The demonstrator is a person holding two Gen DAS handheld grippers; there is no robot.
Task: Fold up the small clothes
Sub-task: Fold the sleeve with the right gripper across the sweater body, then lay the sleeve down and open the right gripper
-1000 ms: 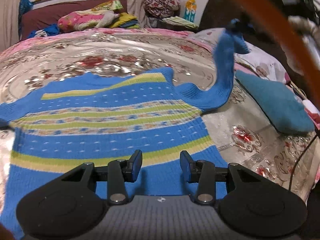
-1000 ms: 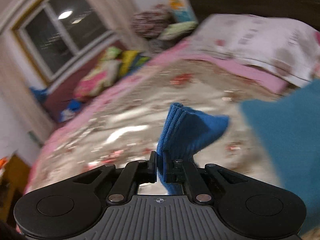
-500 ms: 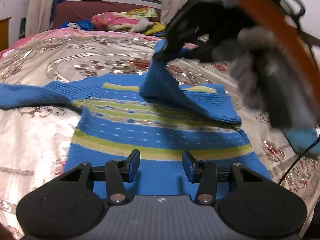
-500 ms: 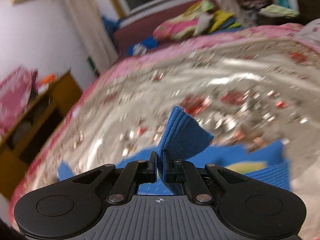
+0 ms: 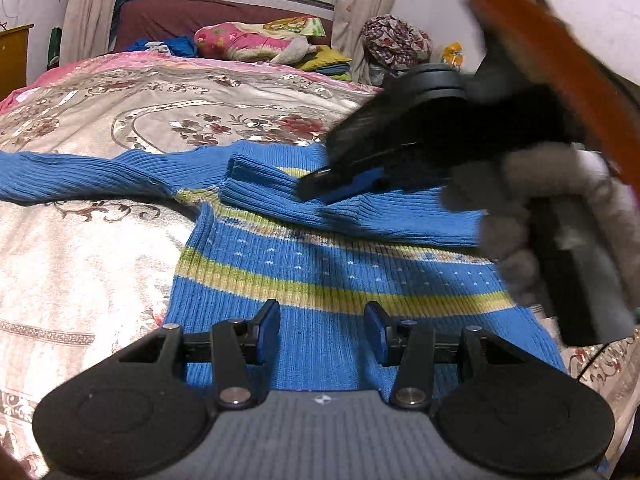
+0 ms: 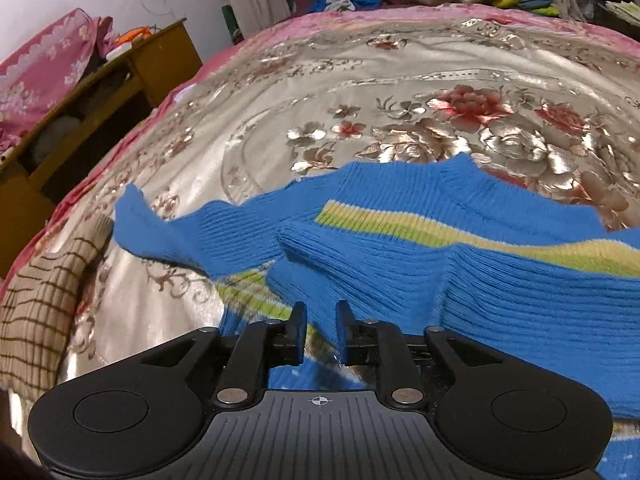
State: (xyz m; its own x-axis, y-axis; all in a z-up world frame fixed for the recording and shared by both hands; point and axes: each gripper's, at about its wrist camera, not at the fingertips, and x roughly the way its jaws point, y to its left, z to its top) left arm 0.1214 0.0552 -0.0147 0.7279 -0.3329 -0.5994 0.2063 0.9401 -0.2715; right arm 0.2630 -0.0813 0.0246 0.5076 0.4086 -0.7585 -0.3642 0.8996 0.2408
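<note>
A blue knit sweater [image 5: 320, 264] with yellow-green stripes lies flat on the floral bedspread [image 5: 80, 280]. One sleeve [image 5: 380, 216] is folded across its chest; the other sleeve [image 5: 80, 176] stretches out to the left. My right gripper [image 6: 321, 328] hovers low over the folded sleeve [image 6: 400, 264]. Its jaws are opening, and the fabric lies just ahead of the fingertips with nothing pinched. In the left wrist view the right gripper [image 5: 320, 184] rests against that sleeve. My left gripper [image 5: 322, 332] stands open above the sweater's hem, holding nothing.
A brown checked garment [image 6: 48, 288] lies at the bed's left edge, with a wooden cabinet [image 6: 100, 92] beyond it. Pillows and folded bedding [image 5: 256, 40] are piled at the far side. A person's grey fuzzy sleeve [image 5: 540, 216] and an orange strap [image 5: 560, 52] fill the right.
The right gripper carried the raised sleeve from the right across and down onto the sweater's chest, then parted its jaws and let go. The left gripper shifted sideways along the hem.
</note>
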